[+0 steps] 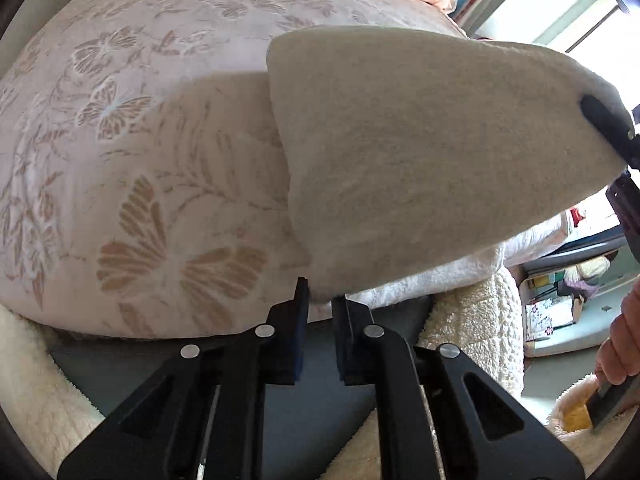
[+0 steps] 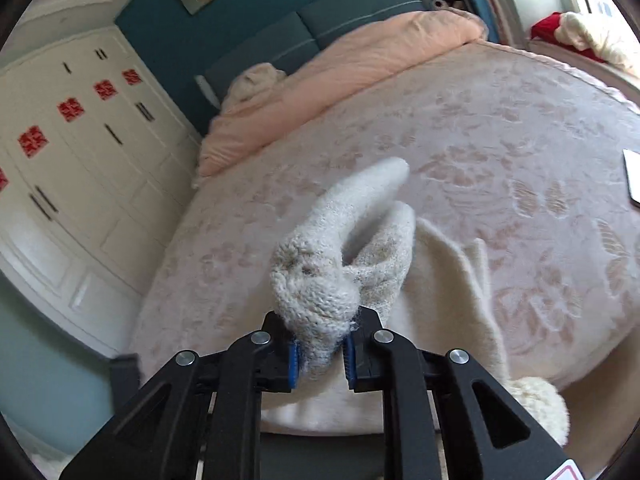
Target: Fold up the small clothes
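Observation:
A cream knitted garment (image 1: 420, 152) hangs lifted above the pink floral bedspread (image 1: 120, 140), stretched between both grippers. My left gripper (image 1: 320, 304) is shut on its lower corner at the bed's near edge. My right gripper shows in the left wrist view at the right edge (image 1: 604, 120), pinching the far corner. In the right wrist view my right gripper (image 2: 322, 344) is shut on a bunched knitted edge of the garment (image 2: 320, 280), which loops away over the bedspread (image 2: 500, 140), with more cream cloth draped below.
A peach duvet (image 2: 340, 76) lies bunched at the bed's head against a teal headboard. White wardrobes (image 2: 60, 160) stand left of the bed. A white flat object (image 2: 632, 178) lies on the bed at right. Fluffy white fabric (image 1: 472, 320) lies by the bed's edge.

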`<move>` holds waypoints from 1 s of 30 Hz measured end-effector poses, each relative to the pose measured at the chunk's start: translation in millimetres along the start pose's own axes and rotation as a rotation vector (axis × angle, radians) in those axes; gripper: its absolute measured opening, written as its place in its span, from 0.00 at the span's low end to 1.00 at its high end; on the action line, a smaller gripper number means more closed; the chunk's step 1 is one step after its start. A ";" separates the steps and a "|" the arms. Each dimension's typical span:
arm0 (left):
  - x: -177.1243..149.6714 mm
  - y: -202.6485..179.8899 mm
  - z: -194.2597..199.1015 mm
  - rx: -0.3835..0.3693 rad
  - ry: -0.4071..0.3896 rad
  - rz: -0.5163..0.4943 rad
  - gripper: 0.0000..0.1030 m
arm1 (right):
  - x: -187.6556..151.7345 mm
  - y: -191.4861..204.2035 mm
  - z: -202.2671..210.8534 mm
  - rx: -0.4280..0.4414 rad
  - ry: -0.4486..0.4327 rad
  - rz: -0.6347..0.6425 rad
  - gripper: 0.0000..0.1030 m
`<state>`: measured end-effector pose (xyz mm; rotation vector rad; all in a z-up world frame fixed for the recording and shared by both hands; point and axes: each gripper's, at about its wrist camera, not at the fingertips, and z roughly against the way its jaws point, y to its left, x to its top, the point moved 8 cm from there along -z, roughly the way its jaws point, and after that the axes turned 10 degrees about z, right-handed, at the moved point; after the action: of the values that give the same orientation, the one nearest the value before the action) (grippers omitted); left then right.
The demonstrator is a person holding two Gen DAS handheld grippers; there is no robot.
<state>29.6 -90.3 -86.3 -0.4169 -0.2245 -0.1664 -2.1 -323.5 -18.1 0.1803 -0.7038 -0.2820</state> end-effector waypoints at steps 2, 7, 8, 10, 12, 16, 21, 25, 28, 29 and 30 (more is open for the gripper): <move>-9.1 -2.8 -17.3 0.006 0.067 -0.016 0.10 | -51.2 -47.8 -42.7 -0.064 0.162 -0.112 0.15; -11.1 -14.8 -15.2 -0.026 0.077 -0.039 0.10 | -62.9 -55.3 -36.2 -0.005 0.132 -0.199 0.23; -7.3 -16.5 -6.6 -0.035 0.043 -0.046 0.10 | -58.7 -56.6 -30.3 -0.028 0.130 -0.177 0.27; 2.5 -17.4 13.0 -0.065 -0.030 -0.037 0.22 | -48.8 -63.0 -14.7 -0.086 0.110 -0.162 0.34; 13.9 -12.8 34.0 -0.065 -0.114 -0.006 0.47 | -33.6 -68.8 9.4 -0.149 0.051 -0.176 0.36; 40.6 6.0 68.8 0.010 -0.279 0.059 0.66 | 16.4 -10.7 40.9 -0.015 -0.072 -0.034 0.25; 53.5 27.1 75.9 0.085 -0.296 0.100 0.67 | 11.7 87.4 -21.4 0.142 0.032 0.156 0.24; 50.6 30.6 82.6 0.124 -0.309 0.083 0.70 | -83.3 116.7 -125.1 0.185 0.360 0.199 0.24; 44.7 30.6 81.8 0.140 -0.295 0.058 0.71 | -56.2 127.6 -90.8 0.171 0.270 0.231 0.22; 42.8 31.5 81.3 0.147 -0.297 0.051 0.72 | -44.8 127.7 -77.8 0.188 0.226 0.218 0.21; 41.3 32.9 79.7 0.160 -0.298 0.049 0.77 | -37.0 124.3 -69.9 0.183 0.201 0.207 0.21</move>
<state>61.6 -32.0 -17.6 -0.2865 -0.5167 -0.0366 41.3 -189.5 -61.2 0.3033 -0.5434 -0.0008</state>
